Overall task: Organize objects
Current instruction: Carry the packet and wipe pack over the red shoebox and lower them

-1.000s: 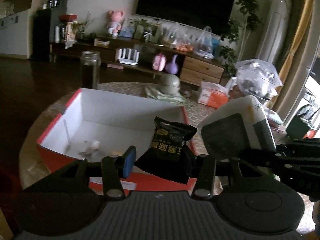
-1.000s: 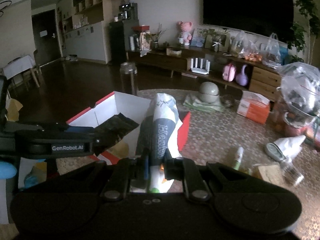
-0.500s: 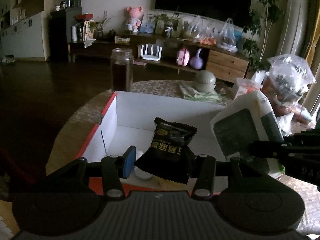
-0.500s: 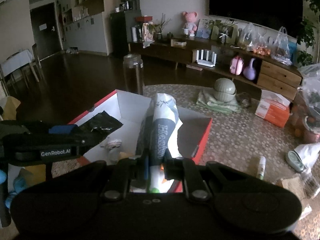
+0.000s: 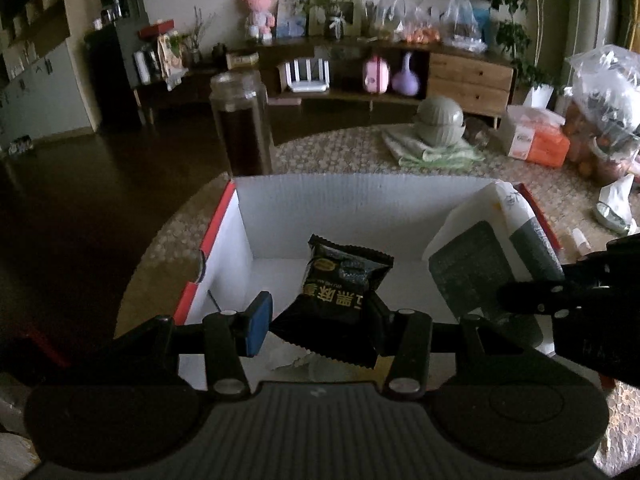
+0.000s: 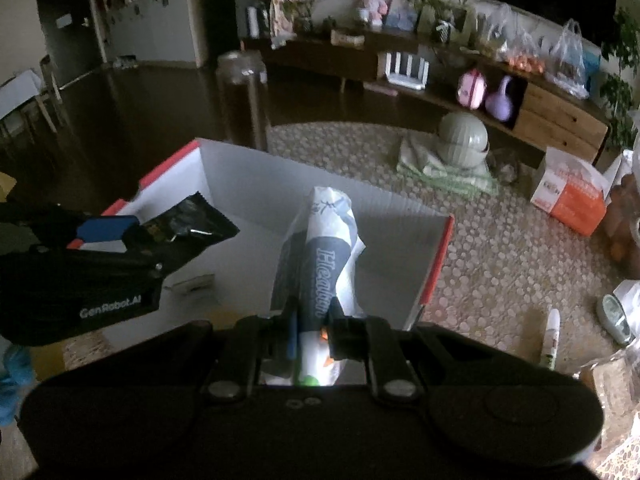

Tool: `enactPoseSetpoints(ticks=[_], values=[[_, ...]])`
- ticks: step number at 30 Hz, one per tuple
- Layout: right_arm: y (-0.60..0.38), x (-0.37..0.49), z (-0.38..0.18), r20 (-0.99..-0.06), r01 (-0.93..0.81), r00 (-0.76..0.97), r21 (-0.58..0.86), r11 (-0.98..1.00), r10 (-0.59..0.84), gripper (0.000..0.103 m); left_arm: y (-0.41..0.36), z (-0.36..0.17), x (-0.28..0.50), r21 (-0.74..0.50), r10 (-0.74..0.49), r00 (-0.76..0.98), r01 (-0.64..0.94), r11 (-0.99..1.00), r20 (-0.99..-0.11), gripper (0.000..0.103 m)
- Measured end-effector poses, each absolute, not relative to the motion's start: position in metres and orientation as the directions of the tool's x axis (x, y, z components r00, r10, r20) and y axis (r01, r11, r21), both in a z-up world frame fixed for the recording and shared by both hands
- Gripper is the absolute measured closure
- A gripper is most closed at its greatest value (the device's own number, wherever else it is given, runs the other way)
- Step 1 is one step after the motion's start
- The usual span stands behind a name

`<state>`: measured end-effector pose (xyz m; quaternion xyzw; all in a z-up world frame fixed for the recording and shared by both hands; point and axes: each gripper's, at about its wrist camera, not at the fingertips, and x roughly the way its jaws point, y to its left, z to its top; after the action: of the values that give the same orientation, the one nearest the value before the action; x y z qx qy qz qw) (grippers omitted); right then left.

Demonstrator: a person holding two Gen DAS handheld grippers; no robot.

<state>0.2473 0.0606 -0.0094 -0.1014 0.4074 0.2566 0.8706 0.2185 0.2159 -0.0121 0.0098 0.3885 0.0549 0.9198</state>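
Observation:
A cardboard box [image 5: 360,200], red outside and white inside, stands open on the round table. My left gripper [image 5: 318,320] is shut on a black snack packet [image 5: 340,280] with gold print and holds it over the inside of the box. My right gripper [image 6: 314,320] is shut on a white and grey-blue soft pack [image 6: 324,240], upright over the right half of the box [image 6: 260,184]. The left wrist view shows that pack [image 5: 480,264] at the right. The right wrist view shows the left gripper [image 6: 100,248] and its packet [image 6: 188,224] at the left.
A tall glass jar [image 5: 240,128] with dark contents stands just behind the box. Farther back are a grey-green lidded bowl [image 5: 440,120] on a folded cloth and an orange and white carton [image 5: 536,140]. A small bottle [image 6: 551,336] lies to the right. Scraps [image 5: 292,356] lie in the box.
Both grippers have moved forward and down, each with its item. The box was ahead of them; they are now over its inside. Neither grip has changed.

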Motion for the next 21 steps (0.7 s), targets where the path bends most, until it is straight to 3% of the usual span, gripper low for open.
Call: enactPoseSetpoints(ticks=[19, 21], values=[[0.083, 0.262, -0.045, -0.838, -0.537, 0.449, 0.025, 0.843, 0.311, 0.088, 0.229, -0.044, 0.267, 0.080, 0.113, 0.531, -0.086, 0.993, -0.840, 0.055], [0.083, 0.261, -0.044, -0.836, -0.538, 0.452, 0.023, 0.842, 0.312, 0.084, 0.228, -0.045, 0.269, 0.085, 0.117, 0.525, -0.085, 0.993, -0.843, 0.054]])
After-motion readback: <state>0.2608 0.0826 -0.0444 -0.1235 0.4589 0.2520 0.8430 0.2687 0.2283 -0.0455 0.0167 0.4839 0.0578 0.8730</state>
